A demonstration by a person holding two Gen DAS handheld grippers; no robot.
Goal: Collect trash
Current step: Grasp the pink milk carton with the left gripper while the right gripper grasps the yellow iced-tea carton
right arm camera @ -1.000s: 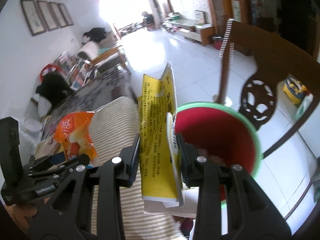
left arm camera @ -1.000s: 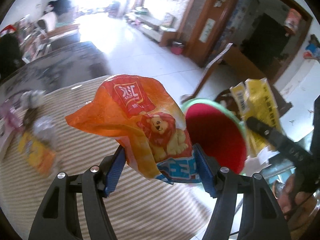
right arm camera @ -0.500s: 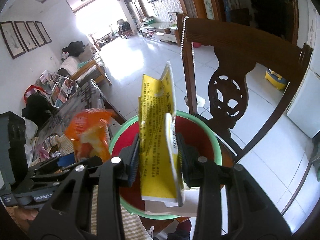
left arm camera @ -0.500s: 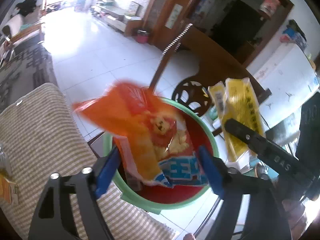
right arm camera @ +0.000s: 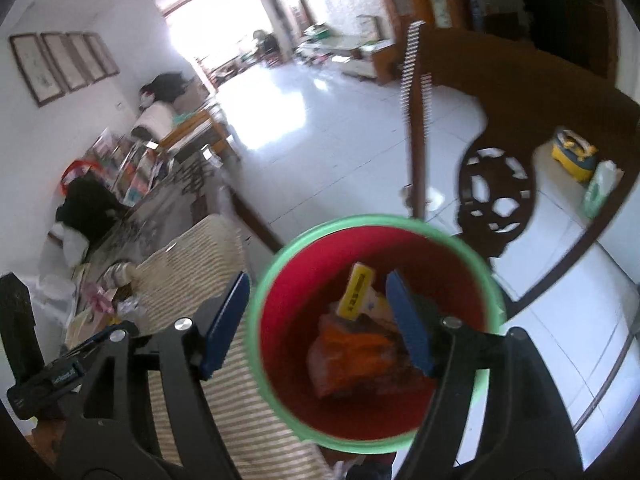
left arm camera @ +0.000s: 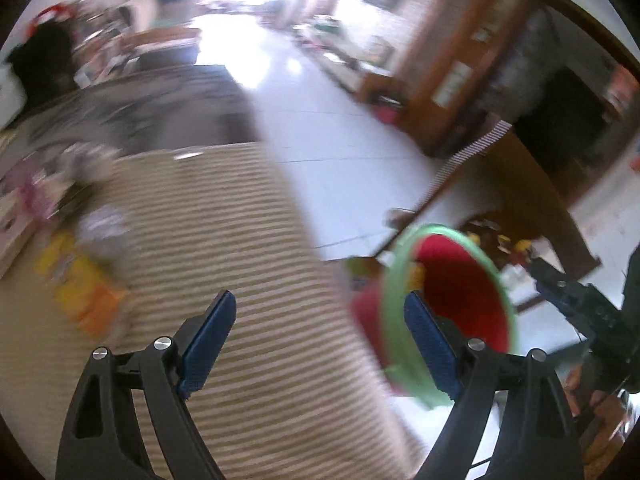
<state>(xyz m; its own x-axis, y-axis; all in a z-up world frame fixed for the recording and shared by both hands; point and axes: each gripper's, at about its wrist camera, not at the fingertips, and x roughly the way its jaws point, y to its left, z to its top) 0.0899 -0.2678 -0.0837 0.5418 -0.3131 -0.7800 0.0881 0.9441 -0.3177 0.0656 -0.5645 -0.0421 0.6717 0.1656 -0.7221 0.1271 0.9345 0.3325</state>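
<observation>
A red bucket with a green rim (right arm camera: 280,272) stands beside the striped table edge; it also shows in the left wrist view (left arm camera: 488,256). Inside it lie the orange snack bag (right arm camera: 352,356) and the yellow packet (right arm camera: 358,292). My right gripper (right arm camera: 316,320) is open and empty, held over the bucket's mouth. My left gripper (left arm camera: 320,336) is open and empty, over the striped tablecloth (left arm camera: 224,216) just left of the bucket. A yellow-orange packet (left arm camera: 84,292) and other blurred wrappers (left arm camera: 100,224) lie on the table at the left.
A dark wooden chair (right arm camera: 496,184) stands right behind the bucket. Cluttered items (right arm camera: 100,300) sit along the table's far left. White tiled floor (right arm camera: 320,120) stretches beyond the table. The left wrist view is motion-blurred.
Both grippers opened: the orange snack bag and the yellow packet dropped into the red bucket. The left gripper swung back left over the table; the right one stays above the bucket.
</observation>
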